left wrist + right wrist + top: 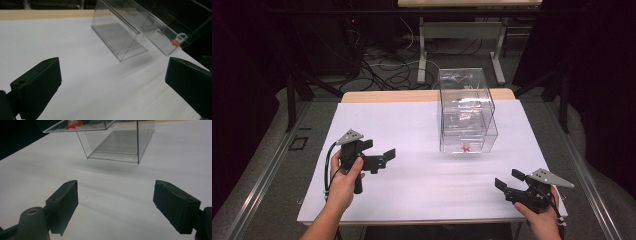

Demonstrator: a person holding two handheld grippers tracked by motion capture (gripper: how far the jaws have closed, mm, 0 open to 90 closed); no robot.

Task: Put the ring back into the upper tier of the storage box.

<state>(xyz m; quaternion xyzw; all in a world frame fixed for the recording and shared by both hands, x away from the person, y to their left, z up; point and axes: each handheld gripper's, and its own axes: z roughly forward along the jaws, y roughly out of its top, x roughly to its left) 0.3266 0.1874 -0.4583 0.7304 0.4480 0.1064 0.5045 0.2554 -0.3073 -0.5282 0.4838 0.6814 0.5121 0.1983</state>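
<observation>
Black jaws of the left gripper [382, 159] stand fully released, nothing between them, white sheet showing in the gap. The left hand [343, 182] holds it above the left half of the tabletop, pointing toward the clear box. The right gripper [508, 182] sits low near the front right corner, held by the right hand [542, 220]; its jaws are likewise released and hold nothing.

The clear box [466, 111] stands on the right of centre, toward the far edge, well apart from both grippers. It is a transparent stacked unit; the lower part projects toward the person like a drawer. A small red piece [465, 148] lies inside that lower part, near its front wall. In the left gripper view the box [130, 37] appears tilted, because that camera is rolled.

A white sheet [412, 165] covers the tabletop almost edge to edge; a strip of bare wood [387, 96] shows along the far edge. The sheet between the grippers and the box is flat and unobstructed, as is the whole left half.

Beyond the tabletop:
- Grey floor runs along both sides.
- Loose cables [387, 70] lie on the floor behind the far edge.
- The legs of another table [462, 35] stand farther back.
- Dark curtains close in the room at left and right.
</observation>
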